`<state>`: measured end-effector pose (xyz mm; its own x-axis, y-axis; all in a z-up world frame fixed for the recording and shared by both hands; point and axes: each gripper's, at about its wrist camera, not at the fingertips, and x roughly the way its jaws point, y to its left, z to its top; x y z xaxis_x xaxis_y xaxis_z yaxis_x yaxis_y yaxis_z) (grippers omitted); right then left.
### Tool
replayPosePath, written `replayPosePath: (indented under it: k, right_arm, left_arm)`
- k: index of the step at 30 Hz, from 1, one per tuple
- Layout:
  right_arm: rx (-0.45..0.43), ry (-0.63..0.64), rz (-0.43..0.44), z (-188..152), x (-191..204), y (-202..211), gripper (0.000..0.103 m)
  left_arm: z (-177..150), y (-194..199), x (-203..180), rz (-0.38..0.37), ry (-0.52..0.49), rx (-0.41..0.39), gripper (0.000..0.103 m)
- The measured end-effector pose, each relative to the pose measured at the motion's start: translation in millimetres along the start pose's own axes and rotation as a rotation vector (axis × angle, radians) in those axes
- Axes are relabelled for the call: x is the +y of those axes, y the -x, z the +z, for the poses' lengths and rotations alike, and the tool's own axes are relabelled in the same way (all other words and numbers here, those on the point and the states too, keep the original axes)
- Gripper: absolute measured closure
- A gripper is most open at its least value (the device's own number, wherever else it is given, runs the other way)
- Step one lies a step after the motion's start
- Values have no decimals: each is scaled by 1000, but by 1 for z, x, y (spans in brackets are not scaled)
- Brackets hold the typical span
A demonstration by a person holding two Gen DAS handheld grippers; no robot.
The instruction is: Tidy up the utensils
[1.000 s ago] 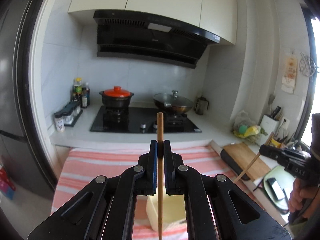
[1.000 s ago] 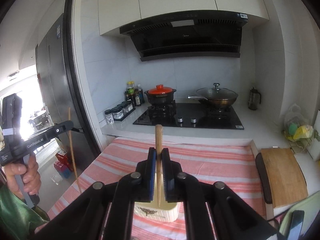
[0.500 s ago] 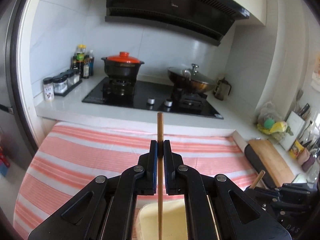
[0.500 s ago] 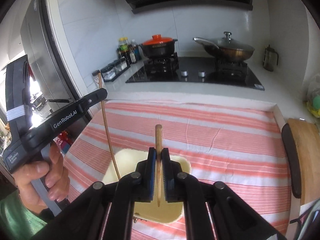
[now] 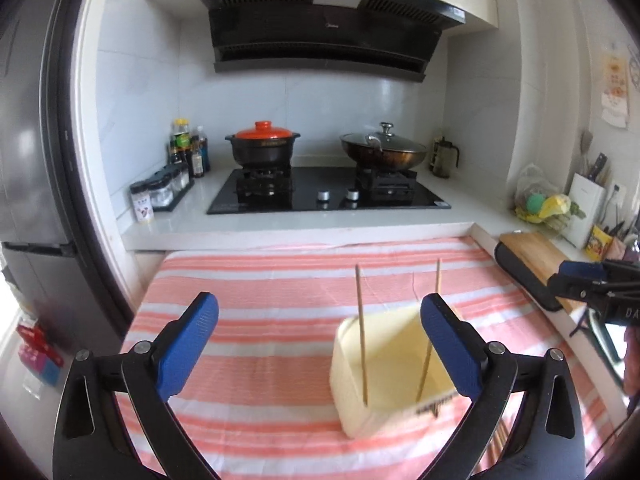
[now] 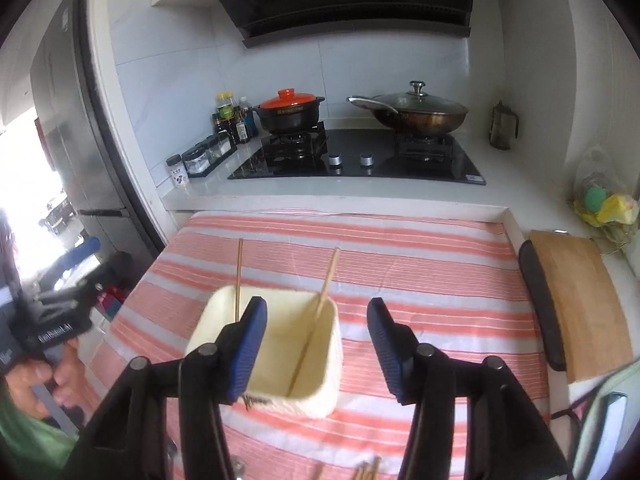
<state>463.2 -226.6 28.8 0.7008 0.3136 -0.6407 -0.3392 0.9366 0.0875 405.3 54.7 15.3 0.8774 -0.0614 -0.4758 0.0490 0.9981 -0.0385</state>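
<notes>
Both claws are spread wide and gripping nothing. Left claw (image 5: 320, 336) hangs over the striped cloth (image 5: 256, 312) with its blue pads (image 5: 188, 344) far apart, and its right pad sits just in front of the cream holder (image 5: 360, 380). Right claw (image 6: 316, 344) hovers above the same holder (image 6: 320, 376), its left pad overlapping the holder's near-left corner in that view.

So the utensils: two wooden chopsticks are standing in the holder. From the left wrist view, one chopstick (image 5: 361, 332) stands nearly upright at the holder's left side, and the second chopstick (image 5: 430, 332) leans a bit at the right side. From the right wrist view they show up again, the upright one (image 6: 238, 280) at the far-left corner and the tilted one (image 6: 320, 308) resting against the far-right rim. They're apart from each other, not touching.

Holder sits on the tabletop, on the pink and white cloth, nearer the right half in the left wrist view. A few more wooden sticks (image 6: 368, 471) poke in at the bottom edge of the right wrist view, too cropped to say much.

Farther back: black stove (image 5: 328, 196), orange-lidded pot (image 5: 262, 146), lidded wok (image 5: 382, 150). A wooden cutting board (image 6: 576, 300) lies off to the right.
</notes>
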Motion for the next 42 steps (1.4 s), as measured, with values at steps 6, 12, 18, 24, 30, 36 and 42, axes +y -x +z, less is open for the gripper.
replayPosePath:
  k: [6, 12, 18, 24, 30, 36, 42]
  right_arm:
    - [-36, 37, -137, -128, -11, 74, 38]
    - [85, -139, -316, -275, -51, 74, 38]
    - [178, -206, -397, -330, -76, 51, 38]
    - [186, -202, -409, -331, -76, 43, 38]
    - [180, -232, -378, -335, -81, 44, 37]
    - [180, -234, -376, -335, -80, 44, 37]
    - [180, -234, -376, -335, -80, 44, 37]
  left_arm:
    - [-112, 80, 13, -30, -41, 133, 1]
    - [-242, 82, 28, 61, -27, 332, 1]
    - [-292, 74, 44, 107, 16, 380, 1]
    - [-295, 54, 51, 87, 39, 450, 0]
    - [-296, 54, 48, 91, 35, 447, 0]
    - [-296, 54, 49, 93, 43, 447, 0]
    - [-296, 56, 49, 123, 64, 446, 0]
